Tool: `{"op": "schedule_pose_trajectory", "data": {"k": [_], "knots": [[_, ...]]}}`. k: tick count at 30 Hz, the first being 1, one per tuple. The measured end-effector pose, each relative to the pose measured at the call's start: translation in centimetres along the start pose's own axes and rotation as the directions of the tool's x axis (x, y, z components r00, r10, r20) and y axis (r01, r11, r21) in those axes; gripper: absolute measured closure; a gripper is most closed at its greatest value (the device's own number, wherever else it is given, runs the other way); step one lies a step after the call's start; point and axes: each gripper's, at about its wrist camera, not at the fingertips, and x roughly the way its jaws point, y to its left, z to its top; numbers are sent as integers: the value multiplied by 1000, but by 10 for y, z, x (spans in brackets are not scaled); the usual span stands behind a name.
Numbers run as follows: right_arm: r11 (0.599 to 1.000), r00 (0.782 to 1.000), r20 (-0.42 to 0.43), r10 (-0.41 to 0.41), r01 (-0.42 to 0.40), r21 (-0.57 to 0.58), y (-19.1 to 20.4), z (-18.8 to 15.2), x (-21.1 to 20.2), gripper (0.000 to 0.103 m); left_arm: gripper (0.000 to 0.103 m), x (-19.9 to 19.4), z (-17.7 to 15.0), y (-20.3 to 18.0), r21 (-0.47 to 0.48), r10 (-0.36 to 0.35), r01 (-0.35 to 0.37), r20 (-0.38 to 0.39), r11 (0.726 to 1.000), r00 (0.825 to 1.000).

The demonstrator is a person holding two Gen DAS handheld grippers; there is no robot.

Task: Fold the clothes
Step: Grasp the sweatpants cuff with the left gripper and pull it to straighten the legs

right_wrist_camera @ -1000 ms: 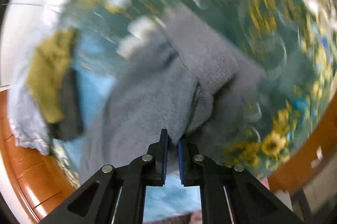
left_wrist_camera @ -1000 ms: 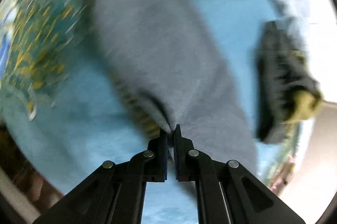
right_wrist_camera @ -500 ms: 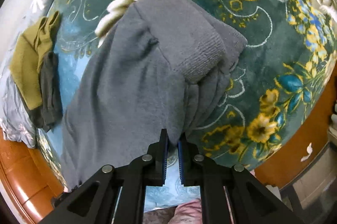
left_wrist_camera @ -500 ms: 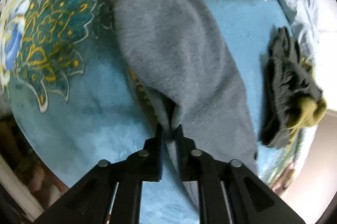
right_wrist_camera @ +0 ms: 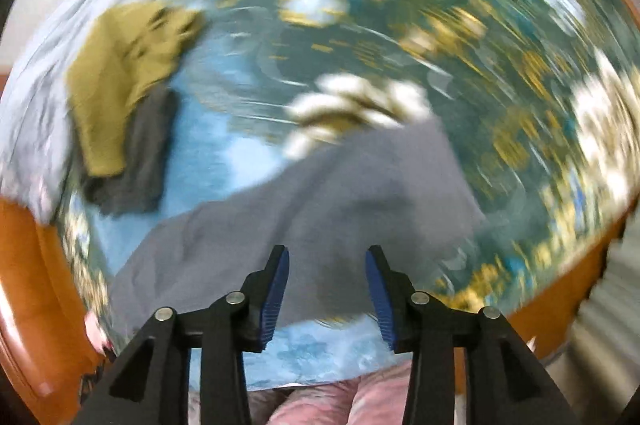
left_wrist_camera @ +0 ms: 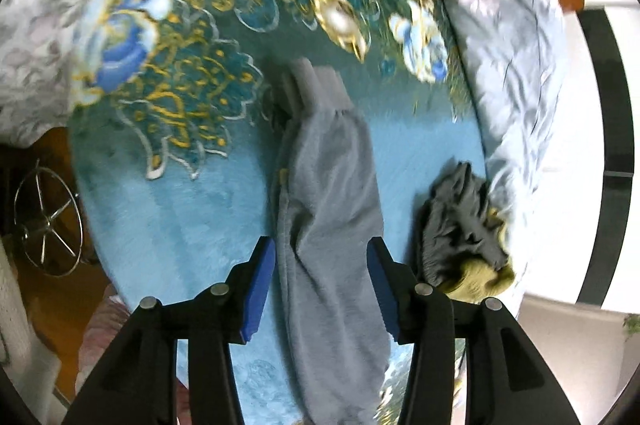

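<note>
Grey fleece trousers [left_wrist_camera: 332, 209] lie folded lengthwise on the teal floral blanket [left_wrist_camera: 168, 193], their ribbed cuffs at the far end. My left gripper [left_wrist_camera: 322, 261] hangs open above them, with a blue pad on each side of the cloth and nothing held. In the blurred right wrist view the same grey trousers [right_wrist_camera: 320, 209] spread below my right gripper [right_wrist_camera: 326, 267], which is also open and holds nothing.
A dark grey and olive pile of clothes [left_wrist_camera: 464, 237] sits to the right of the trousers, the same pile [right_wrist_camera: 128, 97] at the left in the right wrist view. A pale crumpled sheet [left_wrist_camera: 516, 65] lies behind it. The orange wooden frame [right_wrist_camera: 28, 285] borders the blanket.
Both grippers have let go of the grey trousers and opened. They have pulled back and up, and the trousers now lie flat on the blanket.
</note>
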Motion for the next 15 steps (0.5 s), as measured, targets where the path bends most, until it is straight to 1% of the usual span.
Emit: {"op": "schedule_pose_trajectory", "data": {"k": [2,3,4,6,9,12,14,15], "knots": [[995,1000,-14,8,-9,-99,37,7,4,57,54,-15,-6,12,-33,-29,30,32,999,999],[988,1000,-21,7,-10,-151,58,8,7,56,54,-16,-8,17,-43,-42,43,34,998,999],[980,1000,-27,3,-8,-197,79,6,10,56,54,-13,0,21,-48,-51,53,27,997,998],[967,999,-38,10,-19,-255,114,-4,15,56,53,-7,15,28,-57,-71,71,12,996,997],[951,997,-60,54,-70,-301,162,-21,20,53,50,1,38,39,-71,-100,99,-9,993,995],[935,995,-79,59,-83,-345,202,-47,30,51,50,9,61,50,-85,-129,126,-30,988,991],[931,995,-90,48,-78,-356,219,-62,37,51,46,15,76,57,-95,-149,144,-44,985,988],[932,994,-97,48,-80,-354,228,-69,40,50,41,18,83,61,-100,-159,153,-51,983,986]]}}
